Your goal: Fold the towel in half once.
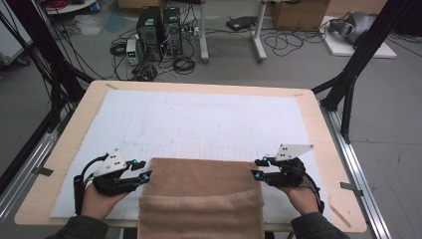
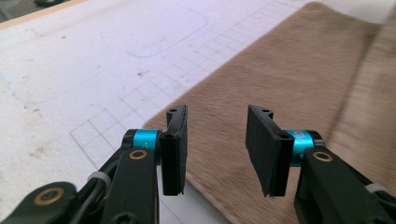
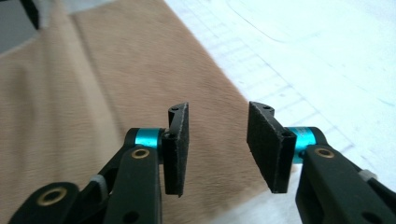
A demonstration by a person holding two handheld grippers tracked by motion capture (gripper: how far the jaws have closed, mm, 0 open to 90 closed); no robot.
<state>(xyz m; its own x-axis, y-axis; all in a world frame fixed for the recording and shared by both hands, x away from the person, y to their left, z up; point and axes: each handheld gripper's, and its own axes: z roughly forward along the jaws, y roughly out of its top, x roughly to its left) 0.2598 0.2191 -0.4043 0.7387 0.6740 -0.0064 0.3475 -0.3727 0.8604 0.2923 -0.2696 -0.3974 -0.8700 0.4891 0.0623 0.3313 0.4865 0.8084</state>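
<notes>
A tan towel (image 1: 201, 191) lies folded at the table's front edge, its nearer part doubled over and hanging off the edge. My left gripper (image 1: 140, 170) sits at the towel's far left corner, jaws apart, nothing pinched between them. In the left gripper view the left gripper (image 2: 216, 144) hovers over the towel (image 2: 289, 84) by its edge. My right gripper (image 1: 259, 168) sits at the far right corner, open too. The right gripper view has the right gripper (image 3: 218, 144) above the towel (image 3: 116, 93) near its right edge, pads clear of the cloth.
A white gridded mat (image 1: 199, 119) covers the wooden table (image 1: 74, 129). Beyond the table stand computer towers (image 1: 159, 32), cables and a desk's legs (image 1: 231, 35) on the floor. Black frame posts (image 1: 358, 59) rise at both sides.
</notes>
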